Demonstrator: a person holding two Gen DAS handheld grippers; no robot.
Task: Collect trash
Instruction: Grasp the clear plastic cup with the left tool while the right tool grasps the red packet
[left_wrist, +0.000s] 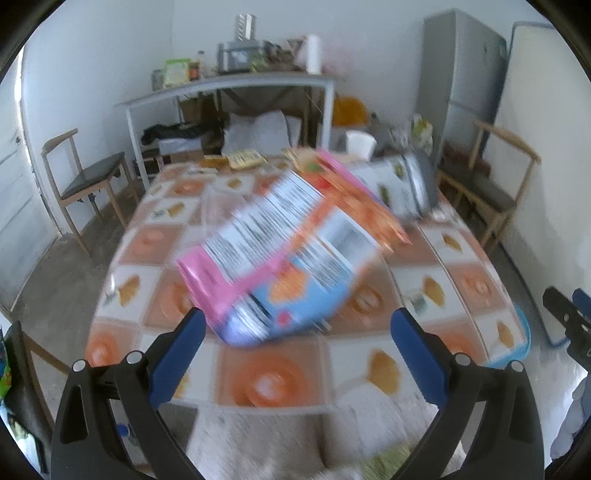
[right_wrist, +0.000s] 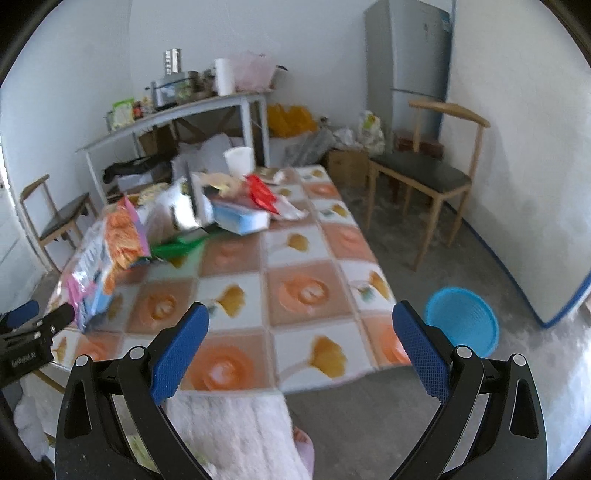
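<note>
left wrist: your left gripper (left_wrist: 297, 328) jaws wide apart, gripping nothing; blurred pink, orange and blue printed snack bag (left_wrist: 284, 254) sits tilted just past the fingertips over the orange-and-white checked tablecloth (left_wrist: 147, 236) | right wrist: your right gripper (right_wrist: 301, 325) jaws wide apart, empty; round blue plastic basket (right_wrist: 463, 325) on floor beside table; same bag at left table edge

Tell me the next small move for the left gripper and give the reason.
Probably push the left gripper forward until the snack bag's near end sits between its fingers, then close. Its jaws stand wide open and the blurred bag lies just ahead of them, not gripped. The blue basket waits on the floor beside the table, and the right gripper is open and empty too.
</note>
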